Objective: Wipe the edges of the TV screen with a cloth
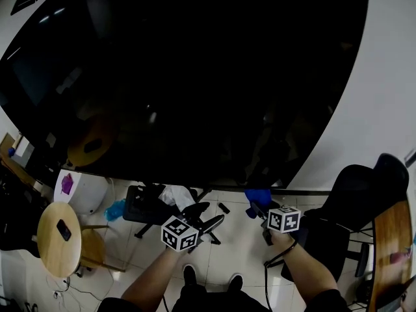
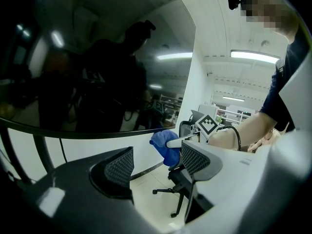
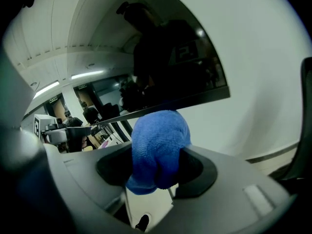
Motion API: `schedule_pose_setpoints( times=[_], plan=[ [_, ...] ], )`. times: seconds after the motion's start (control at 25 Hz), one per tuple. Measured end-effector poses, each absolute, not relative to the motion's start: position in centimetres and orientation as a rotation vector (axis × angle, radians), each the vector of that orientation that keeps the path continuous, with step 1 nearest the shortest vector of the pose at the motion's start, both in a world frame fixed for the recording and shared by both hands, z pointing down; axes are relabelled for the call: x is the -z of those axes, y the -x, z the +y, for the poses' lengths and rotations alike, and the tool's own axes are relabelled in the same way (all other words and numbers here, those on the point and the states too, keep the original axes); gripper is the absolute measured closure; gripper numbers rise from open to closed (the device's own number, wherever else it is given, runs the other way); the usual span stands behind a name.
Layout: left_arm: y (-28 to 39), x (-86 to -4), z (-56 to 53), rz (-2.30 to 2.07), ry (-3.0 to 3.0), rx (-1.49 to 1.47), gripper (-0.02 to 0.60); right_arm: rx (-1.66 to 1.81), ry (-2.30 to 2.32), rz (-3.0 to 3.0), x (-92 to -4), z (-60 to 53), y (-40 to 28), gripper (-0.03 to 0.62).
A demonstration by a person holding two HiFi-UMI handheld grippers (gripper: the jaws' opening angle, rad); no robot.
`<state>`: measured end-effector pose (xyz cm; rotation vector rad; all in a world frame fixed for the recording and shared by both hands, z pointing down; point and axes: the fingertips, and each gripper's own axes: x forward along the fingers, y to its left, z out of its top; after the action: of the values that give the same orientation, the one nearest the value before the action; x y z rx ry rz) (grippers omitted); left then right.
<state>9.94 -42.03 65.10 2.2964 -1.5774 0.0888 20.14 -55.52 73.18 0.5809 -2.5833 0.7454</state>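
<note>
A big dark TV screen [image 1: 195,77] fills the upper head view; its bottom edge [image 1: 214,186] runs just above both grippers. My right gripper [image 1: 259,208] is shut on a bunched blue cloth [image 3: 158,147], which pokes up between its jaws close under the screen's lower edge [image 3: 165,105]. The cloth [image 1: 257,196] also shows from above, and the cloth [image 2: 165,147] appears in the left gripper view. My left gripper [image 1: 207,216] stands open and empty, left of the right one, below the screen.
A black office chair [image 1: 354,200] stands at the right by a wooden tabletop [image 1: 393,252]. A round wooden table [image 1: 58,239] with a phone stands at the left. A black chair base [image 1: 146,207] and a white bin [image 1: 81,190] stand under the screen.
</note>
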Motion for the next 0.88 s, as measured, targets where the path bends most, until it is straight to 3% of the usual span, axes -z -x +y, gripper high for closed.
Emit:
schedule_pose_setpoints(
  times=[0.44, 0.88],
  plan=[
    [0.1, -65.6, -37.6, -1.490, -2.340, -0.095, 0.282, -0.778, -0.701, -2.544, -73.4, -51.2, -12.0, 0.364],
    [5.6, -66.3, -34.2, -1.577, -2.279, -0.104, 0.282, -0.758, -0.602, -2.599, -73.6, -47.5, -5.4, 0.364]
  ],
)
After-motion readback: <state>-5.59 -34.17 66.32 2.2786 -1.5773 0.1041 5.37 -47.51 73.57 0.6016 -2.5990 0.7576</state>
